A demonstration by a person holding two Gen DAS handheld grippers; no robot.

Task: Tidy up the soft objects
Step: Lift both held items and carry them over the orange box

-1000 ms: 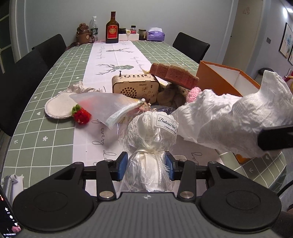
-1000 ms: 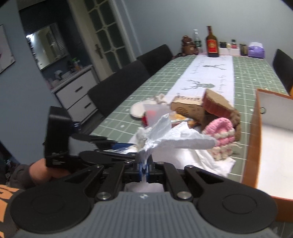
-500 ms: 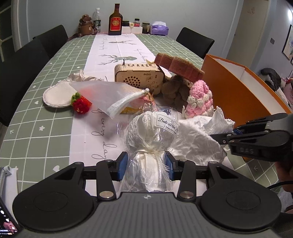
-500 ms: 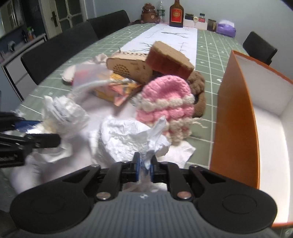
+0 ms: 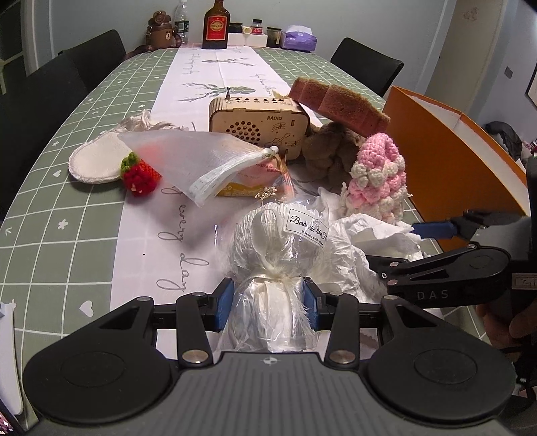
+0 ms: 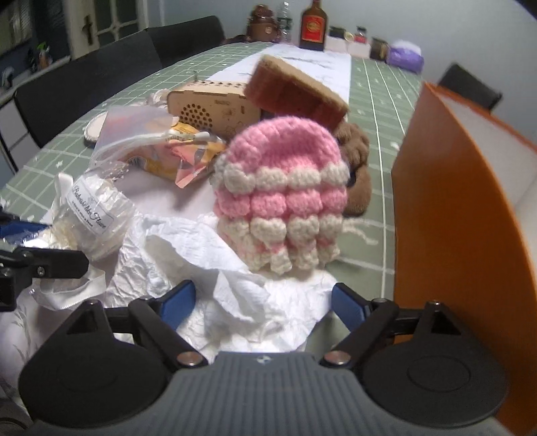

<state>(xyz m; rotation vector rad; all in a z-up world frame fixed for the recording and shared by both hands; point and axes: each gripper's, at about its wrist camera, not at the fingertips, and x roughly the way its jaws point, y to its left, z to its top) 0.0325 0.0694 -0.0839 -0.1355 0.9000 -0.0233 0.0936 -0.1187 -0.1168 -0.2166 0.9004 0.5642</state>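
My left gripper [image 5: 267, 306] is shut on a clear wrapped white bundle [image 5: 275, 248] with a printed label, just above the table; the bundle also shows in the right wrist view [image 6: 97, 214]. My right gripper [image 6: 261, 307] is open over crumpled white tissue paper [image 6: 208, 268], which lies loose on the table; the gripper also shows in the left wrist view [image 5: 433, 229]. A pink and white crochet hat [image 6: 285, 198] stands just beyond the tissue. A brown plush [image 5: 330, 151] lies behind the hat. A brown sponge [image 5: 335, 104] leans on a wooden radio [image 5: 258, 122].
An open orange box [image 6: 470, 214] stands at the right. A mesh pouch [image 5: 201, 161], a crochet strawberry [image 5: 137, 174], a white round pad [image 5: 95, 159] and a yellow packet [image 6: 178, 156] lie left of the pile. Bottles and jars [image 5: 216, 25] stand at the table's far end.
My right gripper lowered the tissue paper to the table beside the bundle and opened, letting it go. The left gripper kept its hold on the bundle.
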